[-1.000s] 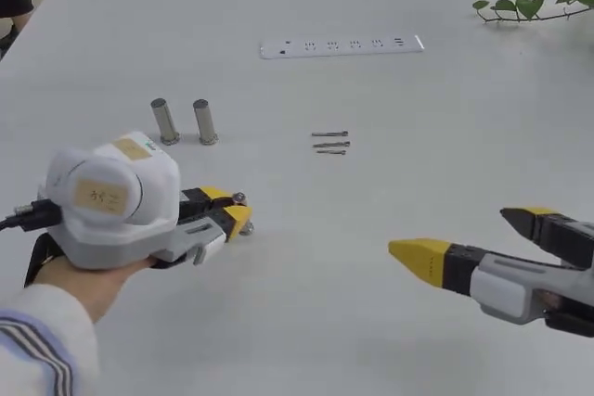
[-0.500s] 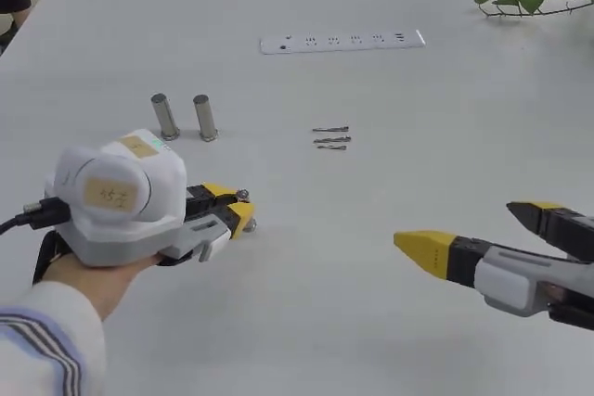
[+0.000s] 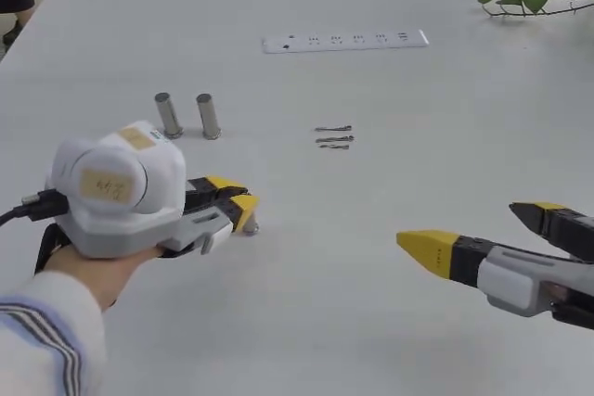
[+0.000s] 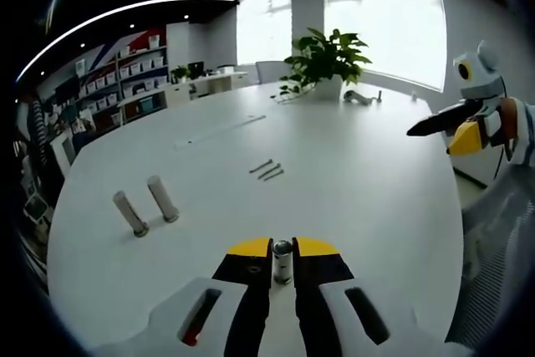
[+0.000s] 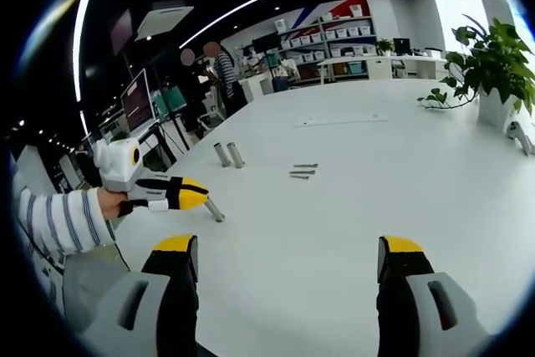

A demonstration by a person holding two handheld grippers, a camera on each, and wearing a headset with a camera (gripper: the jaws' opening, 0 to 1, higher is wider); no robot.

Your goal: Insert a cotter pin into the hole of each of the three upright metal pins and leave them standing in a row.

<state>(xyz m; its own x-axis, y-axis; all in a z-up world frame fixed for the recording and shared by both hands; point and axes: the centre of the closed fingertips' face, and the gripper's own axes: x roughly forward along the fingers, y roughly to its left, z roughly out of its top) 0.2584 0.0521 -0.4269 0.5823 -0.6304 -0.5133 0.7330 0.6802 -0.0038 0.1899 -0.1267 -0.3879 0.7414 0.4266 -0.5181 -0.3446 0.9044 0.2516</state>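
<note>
Currently: left gripper [image 3: 243, 210] pinching one short grey cylindrical metal pin [image 4: 282, 261] near two matching upright pins [image 3: 209, 116]; right gripper [image 3: 456, 226] spread wide, three thin silver cotter pins [image 3: 333, 137] lying ahead-left of it, long axes crosswise on white table [image 3: 371, 322].

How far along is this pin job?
Barely begun. Two pins stand side by side. The left gripper grips the third pin. All three cotter pins lie loose, none inserted yet. The right gripper is open and empty.
</note>
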